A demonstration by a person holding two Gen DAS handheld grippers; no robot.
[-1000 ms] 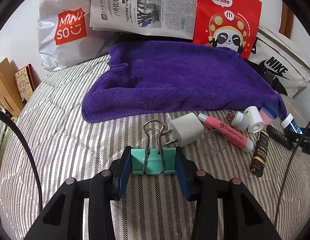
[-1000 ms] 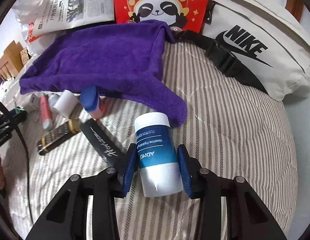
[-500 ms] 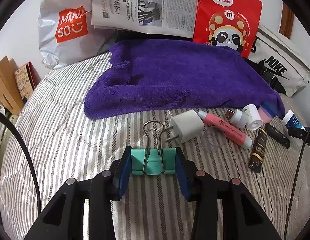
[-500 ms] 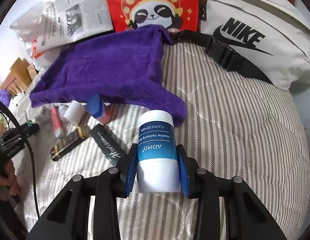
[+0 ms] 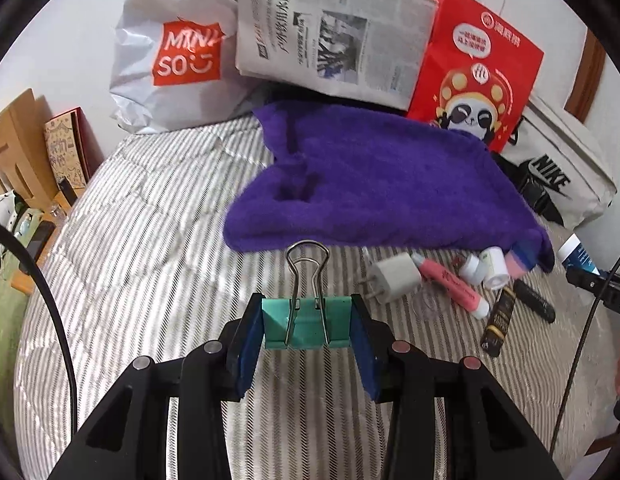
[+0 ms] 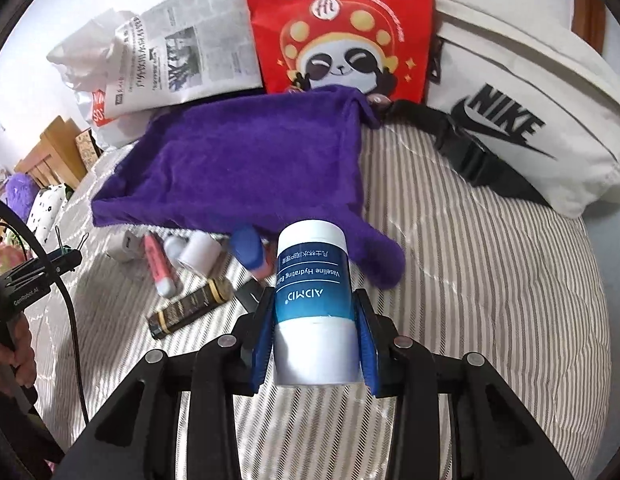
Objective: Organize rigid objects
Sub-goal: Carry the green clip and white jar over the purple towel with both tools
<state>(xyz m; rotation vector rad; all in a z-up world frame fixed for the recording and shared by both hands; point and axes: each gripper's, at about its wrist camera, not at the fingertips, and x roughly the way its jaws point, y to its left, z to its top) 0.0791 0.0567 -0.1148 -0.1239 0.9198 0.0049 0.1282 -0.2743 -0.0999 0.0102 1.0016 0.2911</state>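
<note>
My left gripper (image 5: 306, 312) is shut on a teal binder clip (image 5: 306, 324), held above the striped bedcover with its wire handles pointing away. My right gripper (image 6: 314, 308) is shut on a white jar with a blue label (image 6: 312, 280), also held off the bed. On the cover by the purple towel (image 5: 382, 188) lie a white charger plug (image 5: 394, 280), a pink tube (image 5: 454, 286), two small white containers (image 5: 486, 268), a brown tube (image 5: 498, 322) and a black stick (image 5: 536, 304). A blue-capped item (image 6: 248, 248) pokes out from under the towel's edge.
Along the wall behind the towel stand a Miniso bag (image 5: 182, 52), a folded newspaper (image 5: 334, 48), a red panda bag (image 5: 478, 72) and a white Nike bag (image 6: 522, 120). Wooden furniture (image 5: 14, 148) borders the bed's left side. A hand (image 6: 14, 356) holds the left gripper.
Both grippers have risen, carrying the clip and the jar up off the bedcover. In the left view the loose items have slid to the right and look smaller.
</note>
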